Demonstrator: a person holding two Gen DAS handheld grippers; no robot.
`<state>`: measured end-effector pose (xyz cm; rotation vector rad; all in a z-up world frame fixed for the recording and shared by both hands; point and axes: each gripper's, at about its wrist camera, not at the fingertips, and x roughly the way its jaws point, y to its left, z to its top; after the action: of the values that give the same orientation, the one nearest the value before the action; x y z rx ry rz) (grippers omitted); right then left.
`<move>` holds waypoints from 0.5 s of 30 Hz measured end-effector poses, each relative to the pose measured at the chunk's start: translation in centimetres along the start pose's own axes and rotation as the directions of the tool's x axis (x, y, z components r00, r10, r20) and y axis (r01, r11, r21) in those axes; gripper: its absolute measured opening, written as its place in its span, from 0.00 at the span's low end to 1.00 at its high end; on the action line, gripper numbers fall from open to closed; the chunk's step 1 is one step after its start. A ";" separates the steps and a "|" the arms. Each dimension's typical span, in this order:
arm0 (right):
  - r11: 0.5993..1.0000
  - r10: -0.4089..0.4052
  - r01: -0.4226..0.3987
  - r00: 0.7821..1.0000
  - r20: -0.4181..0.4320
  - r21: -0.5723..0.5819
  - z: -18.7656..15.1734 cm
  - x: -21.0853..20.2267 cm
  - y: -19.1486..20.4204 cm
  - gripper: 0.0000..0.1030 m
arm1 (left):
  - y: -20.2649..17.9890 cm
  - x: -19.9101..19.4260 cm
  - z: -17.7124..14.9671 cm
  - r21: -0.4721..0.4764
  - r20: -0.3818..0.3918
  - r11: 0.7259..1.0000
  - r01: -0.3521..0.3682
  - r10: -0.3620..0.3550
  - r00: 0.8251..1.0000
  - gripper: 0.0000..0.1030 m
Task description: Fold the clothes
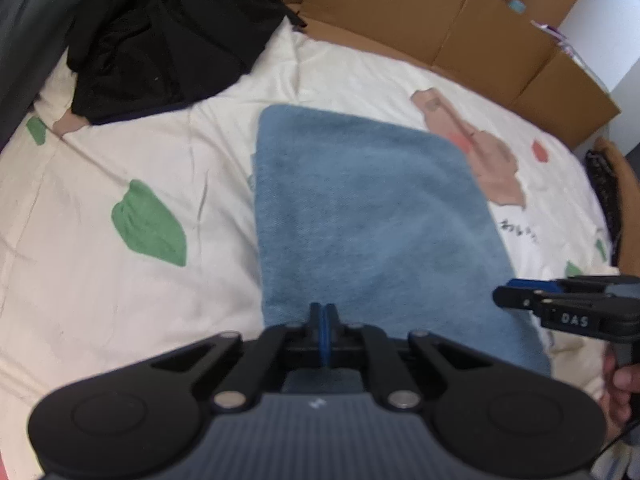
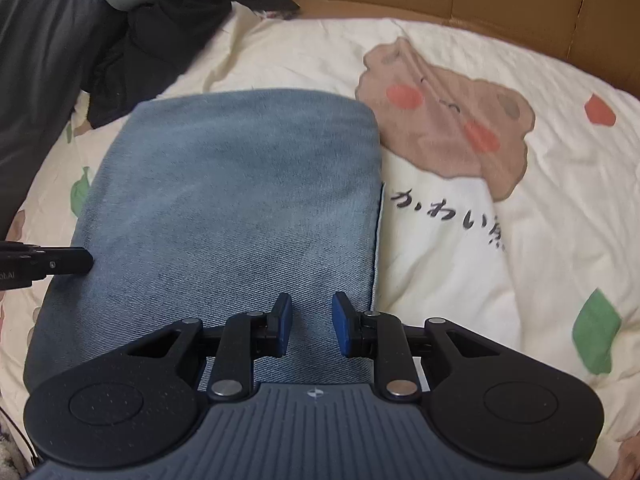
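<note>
Folded blue denim garment [image 2: 236,216] lying flat on a bed, a soft rounded rectangle with visible diagonal twill weave and a stitched seam down its 3 o'clock edge. Beneath it a wrinkled cream quilt [image 1: 120,320] printed with green leaf shapes, red spots, a tan animal figure with pink cheeks and dark brush-style lettering. At 11 o'clock from the denim, a crumpled heap of black clothing [image 1: 168,40], matte and shapeless; beyond the bed from 12 to 2 o'clock, brown corrugated cardboard panels [image 1: 400,12] standing as a wall. Left gripper [image 1: 324,312] over the denim's near edge, its blue-padded fingers pressed together with no cloth seen between them. Right gripper [image 2: 312,320] over the near edge of the denim towards its seamed side, fingers [image 2: 285,312] held partly apart, bare denim showing in the gap and neither pad pinching it. In the left wrist view, the right gripper entering at 3 o'clock, black with white letters on its side, a hand [image 1: 622,384] gripping its handle below.
</note>
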<state>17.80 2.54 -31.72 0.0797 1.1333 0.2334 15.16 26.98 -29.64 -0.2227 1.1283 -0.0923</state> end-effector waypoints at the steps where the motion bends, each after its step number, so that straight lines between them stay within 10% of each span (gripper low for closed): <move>1: 1.000 0.001 -0.001 1.000 -0.004 0.006 -0.1 0.3 0.0 0.28 | 0.1 0.3 -0.1 0.001 -0.001 1.000 -0.006 0.006 1.000 0.03; 15: 0.999 0.025 -0.027 0.999 -0.048 -0.035 -2.1 -2.1 0.3 0.29 | -0.3 -2.7 -2.1 -0.021 -0.027 1.000 -0.017 0.017 1.000 0.03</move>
<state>14.98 2.18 -30.67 0.0574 1.1755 0.2799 12.15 26.87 -28.06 -0.2314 1.1579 -0.0684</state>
